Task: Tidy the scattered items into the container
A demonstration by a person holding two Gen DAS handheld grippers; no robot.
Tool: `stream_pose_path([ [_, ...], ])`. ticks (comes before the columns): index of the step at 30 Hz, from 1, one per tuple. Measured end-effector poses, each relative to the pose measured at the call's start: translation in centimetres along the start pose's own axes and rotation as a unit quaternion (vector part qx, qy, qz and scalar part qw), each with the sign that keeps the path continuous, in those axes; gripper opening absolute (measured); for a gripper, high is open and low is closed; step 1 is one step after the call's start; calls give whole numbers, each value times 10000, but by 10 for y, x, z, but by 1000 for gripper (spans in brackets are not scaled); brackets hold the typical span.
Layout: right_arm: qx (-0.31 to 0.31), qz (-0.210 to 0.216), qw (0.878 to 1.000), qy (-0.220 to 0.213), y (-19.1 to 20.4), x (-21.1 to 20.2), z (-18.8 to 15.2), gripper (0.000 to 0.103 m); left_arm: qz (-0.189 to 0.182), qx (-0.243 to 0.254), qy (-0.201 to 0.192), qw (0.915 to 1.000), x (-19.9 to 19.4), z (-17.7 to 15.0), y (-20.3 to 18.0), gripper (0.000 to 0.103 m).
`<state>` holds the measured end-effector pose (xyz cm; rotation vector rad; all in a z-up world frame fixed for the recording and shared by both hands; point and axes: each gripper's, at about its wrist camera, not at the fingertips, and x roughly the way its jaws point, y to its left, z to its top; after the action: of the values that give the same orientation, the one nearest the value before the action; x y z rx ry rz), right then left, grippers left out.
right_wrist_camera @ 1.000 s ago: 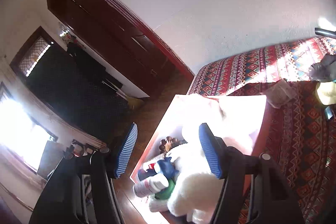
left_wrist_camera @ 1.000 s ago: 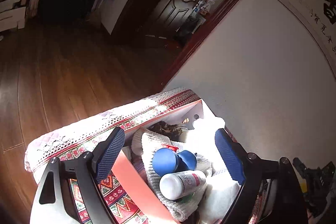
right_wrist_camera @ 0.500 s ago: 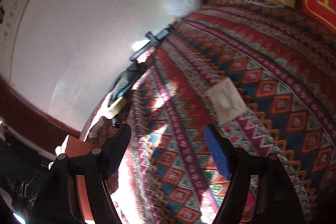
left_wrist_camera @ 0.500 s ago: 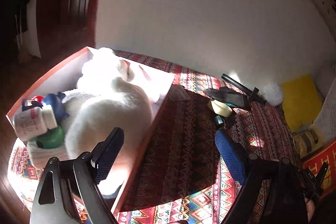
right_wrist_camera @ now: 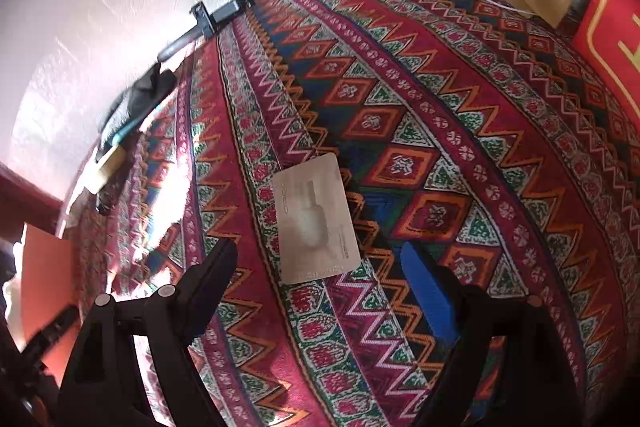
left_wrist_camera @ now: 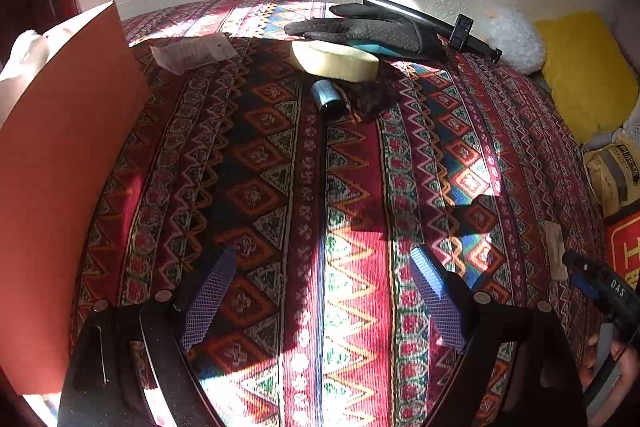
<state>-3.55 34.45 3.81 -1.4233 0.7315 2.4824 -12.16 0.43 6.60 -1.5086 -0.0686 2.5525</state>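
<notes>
Right gripper (right_wrist_camera: 320,287) jaws just opening, wide, empty, above beige card (right_wrist_camera: 316,219) on patterned cloth (right_wrist_camera: 460,147), left gripper (left_wrist_camera: 320,299) wide, empty, orange box (left_wrist_camera: 60,167) at left

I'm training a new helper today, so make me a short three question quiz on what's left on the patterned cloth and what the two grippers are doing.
1. True or false: the right gripper has closed its fingers on the flat sachet.
2. What lies across the roll of tape? A) grey glove B) yellow cushion C) plastic bag
3. Name the small item just in front of the tape.

Key: 1 false, both grippers are open and empty. 2 A, the grey glove. 3 the small blue cylinder.
</notes>
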Motion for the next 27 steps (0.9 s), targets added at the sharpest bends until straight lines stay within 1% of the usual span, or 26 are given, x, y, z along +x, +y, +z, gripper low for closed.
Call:
stream_pose_path([
  [1, -194, -33, 9998, 99, 3, 7, 2, 85, 1, -38, -26, 10000, 6, 17, -2, 89],
  [3, -456, -225, 9984, 249, 5, 17, 3, 85, -159, -223, -15, 9996, 22, 54, -2, 89],
  [5, -399, -294, 9984, 268, 4, 18, 3, 86, -313, -415, 73, 9986, 44, 91, -4, 89],
  [7, -197, -218, 9992, 285, 3, 12, 5, 86, -310, -642, 183, 9973, 69, 121, -2, 89],
  [8, -143, -33, 9994, 310, 4, 9, 6, 86, -293, -745, 267, 9964, 84, 132, -1, 89],
  [9, -123, 165, 9992, 328, 5, 6, 8, 86, -145, -809, 385, 9959, 101, 140, 0, 89],
  [10, -111, 256, 9991, 319, 5, 3, 10, 86, 84, -814, 530, 9952, 118, 146, -1, 92],
  [11, -113, 252, 9992, 279, 6, 0, 11, 86, 79, -788, 656, 9947, 134, 151, -3, 98],
  [12, -118, 209, 9995, 226, 6, -2, 12, 86, -14, -797, 691, 9944, 145, 155, -4, 100],
  [13, -109, 177, 9996, 187, 6, -5, 13, 86, 7, -786, 704, 9944, 153, 158, -6, 98],
  [14, -89, 187, 9996, 184, 6, -7, 12, 86, 34, -785, 617, 9950, 154, 160, -7, 95],
  [15, -65, 243, 9995, 209, 6, -7, 12, 86, -42, -830, 485, 9954, 150, 162, -8, 87],
  [16, -52, 305, 9992, 246, 5, -7, 12, 86, -296, -929, 404, 9944, 145, 163, -8, 23],
  [17, -57, 331, 9990, 282, 5, -5, 11, 86, -526, -1051, 466, 9920, 142, 163, -8, 25],
  [18, -76, 298, 9991, 305, 5, -5, 9, 86, -493, -1104, 419, 9918, 134, 164, -8, 23],
  [20, -121, 220, 9993, 286, 7, -6, 10, 86, -624, -1024, 230, 9925, 112, 163, -10, 15],
  [21, -127, 239, 9993, 260, 7, -8, 9, 86, -757, -992, 164, 9921, 98, 162, -9, 0],
  [22, -125, 282, 9992, 244, 8, -9, 10, 86, -937, -980, 149, 9907, 84, 159, -8, 0],
  [24, -153, 389, 9989, 210, 10, -13, 9, 85, -1148, -948, 37, 9888, 52, 150, -4, 0],
  [27, -228, 454, 9986, 129, 15, -17, 6, 85, -1279, -844, -21, 9882, 8, 128, 6, 0],
])
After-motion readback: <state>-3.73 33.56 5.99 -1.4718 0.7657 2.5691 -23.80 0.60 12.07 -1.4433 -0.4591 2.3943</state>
